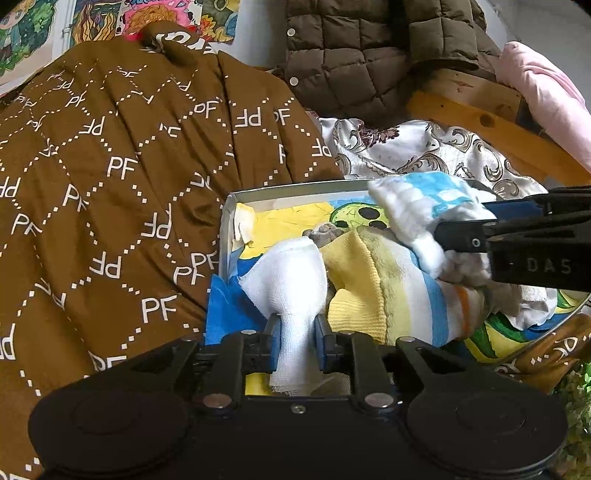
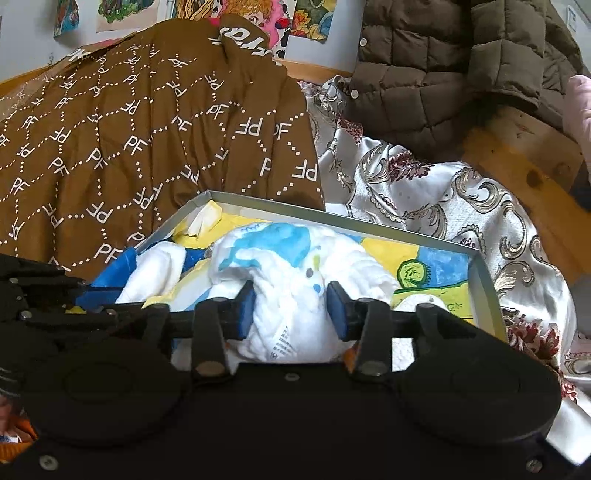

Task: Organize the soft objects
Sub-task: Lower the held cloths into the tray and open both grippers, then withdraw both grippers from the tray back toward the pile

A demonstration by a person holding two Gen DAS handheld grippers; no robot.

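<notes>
While the white gauze cloth (image 1: 295, 284) and blue-printed muslin cloth (image 2: 295, 273) are sitting in the shallow box (image 2: 484, 280), each hand-held gripper, left (image 1: 298, 334) and right (image 2: 291, 306), is loosely pinching one; looks like the drop-off step, so next they're needing to spread fully and back out.

You see a brown PF-print quilt (image 1: 110, 177), an olive puffer jacket (image 1: 369, 48), a floral satin sheet (image 2: 424, 206) and wall drawings (image 2: 258, 14).

The white gauze cloth (image 1: 295, 273) looks thin and rough. The blue-and-white cloth (image 2: 295, 258) looks soft and bumpy. The box (image 2: 484, 280) has smooth grey card walls. The brown blanket (image 1: 110, 166) is matt, the flowery sheet (image 2: 461, 206) shiny.
</notes>
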